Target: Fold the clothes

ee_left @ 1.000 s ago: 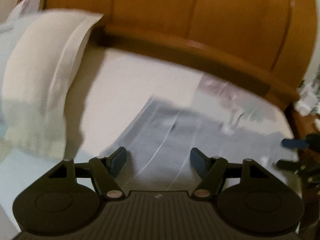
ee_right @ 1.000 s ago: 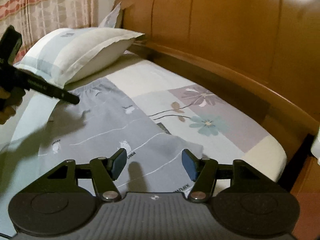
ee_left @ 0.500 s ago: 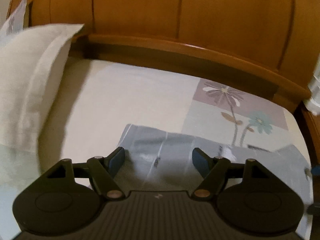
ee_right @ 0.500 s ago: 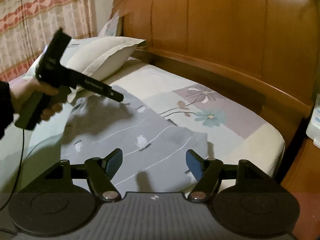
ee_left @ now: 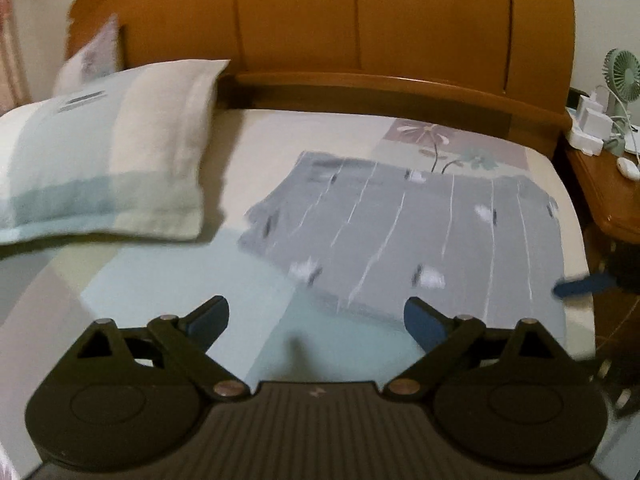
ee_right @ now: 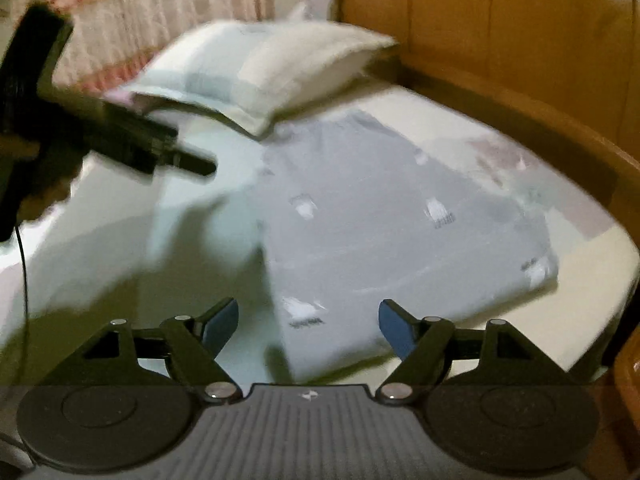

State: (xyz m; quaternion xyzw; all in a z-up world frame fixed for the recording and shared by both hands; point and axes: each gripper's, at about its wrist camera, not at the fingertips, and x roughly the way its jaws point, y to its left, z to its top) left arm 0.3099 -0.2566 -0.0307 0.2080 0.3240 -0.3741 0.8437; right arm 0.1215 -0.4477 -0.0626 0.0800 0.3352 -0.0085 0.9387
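**Grey garment lies folded on the bed, both grippers released**

A grey patterned garment (ee_left: 408,232) is seen lying flat on the bed sheet (ee_left: 168,280), in the centre and right of the left wrist frame, with its edges roughly squared. In the right wrist frame it fills the middle, just beside the pillow (ee_right: 256,64) at the upper left, though that frame is blurred. A wooden headboard (ee_left: 360,20) runs across the top.

The left gripper (ee_left: 316,320) is opening, and nothing is held between its fingers; only bare sheet and the garment's near edge are seen beyond them. The right gripper (ee_right: 308,320) is likewise opening, with no cloth pinched, the garment's near corner lying beyond its jaws.

At least one fold is judged to be done, since the cloth forms a compact rectangle. Whether a further fold is wanted cannot be told. Any remaining clothes are not shown.
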